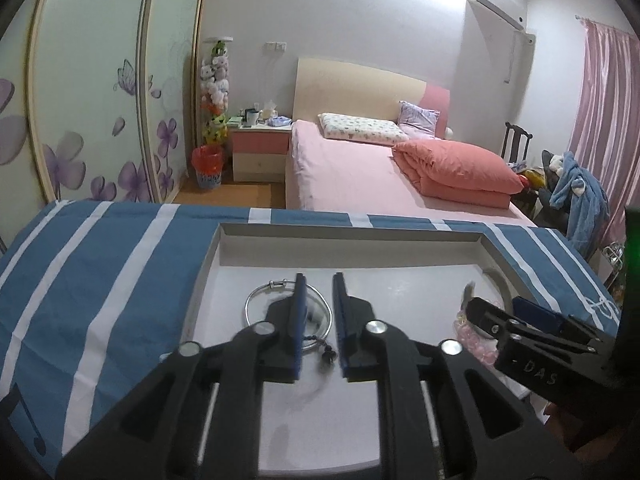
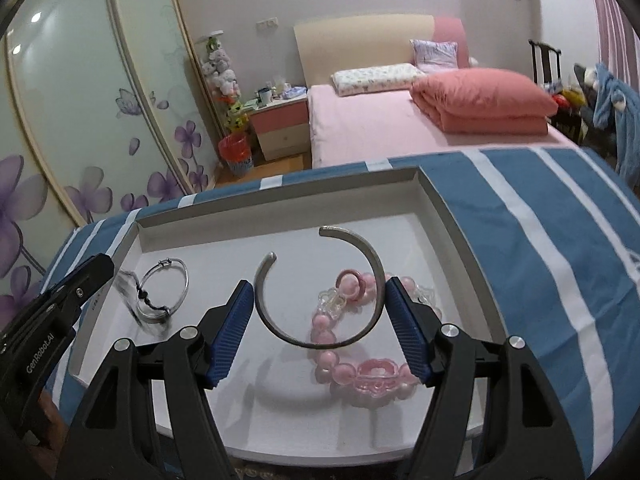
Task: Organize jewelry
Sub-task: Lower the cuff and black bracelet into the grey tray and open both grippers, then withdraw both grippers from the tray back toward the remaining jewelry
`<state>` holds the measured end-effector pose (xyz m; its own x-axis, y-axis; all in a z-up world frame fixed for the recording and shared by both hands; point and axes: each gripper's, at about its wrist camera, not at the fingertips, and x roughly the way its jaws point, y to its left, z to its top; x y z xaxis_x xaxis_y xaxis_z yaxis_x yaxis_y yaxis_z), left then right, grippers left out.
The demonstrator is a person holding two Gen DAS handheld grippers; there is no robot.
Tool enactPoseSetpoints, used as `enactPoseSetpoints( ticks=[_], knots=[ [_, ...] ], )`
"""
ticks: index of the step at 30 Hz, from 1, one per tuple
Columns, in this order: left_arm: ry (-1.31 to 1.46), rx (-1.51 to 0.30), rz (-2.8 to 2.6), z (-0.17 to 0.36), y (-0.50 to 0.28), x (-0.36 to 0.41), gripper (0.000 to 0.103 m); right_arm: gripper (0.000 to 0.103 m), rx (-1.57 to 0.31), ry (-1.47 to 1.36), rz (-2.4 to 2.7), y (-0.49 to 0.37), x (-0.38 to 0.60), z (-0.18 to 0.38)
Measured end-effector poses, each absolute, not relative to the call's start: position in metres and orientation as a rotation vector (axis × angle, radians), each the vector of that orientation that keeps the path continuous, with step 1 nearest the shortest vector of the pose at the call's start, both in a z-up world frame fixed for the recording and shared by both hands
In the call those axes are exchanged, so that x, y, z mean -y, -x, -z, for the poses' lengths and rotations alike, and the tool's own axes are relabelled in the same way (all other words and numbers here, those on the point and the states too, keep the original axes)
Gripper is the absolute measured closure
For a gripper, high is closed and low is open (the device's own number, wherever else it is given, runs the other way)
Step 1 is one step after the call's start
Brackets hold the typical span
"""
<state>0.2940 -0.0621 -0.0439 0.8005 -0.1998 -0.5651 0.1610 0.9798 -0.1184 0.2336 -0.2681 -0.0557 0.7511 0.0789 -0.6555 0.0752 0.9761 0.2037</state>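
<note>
The left hand-held gripper (image 1: 319,320) hovers with jaws parted over a thin silver bangle (image 2: 163,295). The right hand-held gripper (image 2: 320,320), released, brackets an open silver cuff (image 2: 372,264) lying in the white tray (image 2: 280,190) on a blue-striped table (image 2: 540,260); a pink bed (image 2: 380,120) lies beyond.

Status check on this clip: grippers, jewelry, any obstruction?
Left gripper open over thin silver bangle. Right gripper open, straddling open silver cuff. Pink bead bracelet beneath cuff, in white tray.

thin bangle (image 1: 289,312) partly behind left gripper (image 1: 319,326), tray (image 2: 280,456) near edge cut off
</note>
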Motion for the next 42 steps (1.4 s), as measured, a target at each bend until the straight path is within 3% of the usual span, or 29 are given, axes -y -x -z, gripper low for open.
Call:
enactPoseSetpoints(
  ticks=[2, 13, 21, 23, 29, 42],
  knots=[
    [0.071, -0.604, 0.187, 0.042, -0.293, 0.059, 0.075, 0.035, -0.710, -0.230, 0.005, -0.228, 0.270, 0.052],
    [0.141, -0.538, 0.132, 0.011, -0.252, 0.015, 0.074, 0.035, -0.628, -0.259, 0.023, -0.189, 0.291, 0.019],
    [0.137, -0.546, 0.095, 0.012, -0.197, -0.012, 0.065, 0.036, -0.634, -0.222, 0.022, -0.154, 0.295, 0.017],
    [0.136, -0.568, 0.086, 0.019, -0.185, -0.018, 0.062, 0.038, -0.662, -0.211, 0.026, -0.148, 0.296, 0.024],
    [0.130, -0.648, 0.093, 0.039, -0.169, -0.025, 0.059, 0.059, -0.779, -0.216, 0.019, -0.144, 0.301, 0.055],
    [0.077, -0.714, 0.115, 0.059, -0.162, -0.015, 0.054, 0.060, -0.891, -0.123, -0.016, -0.164, 0.276, 0.089]
  ],
)
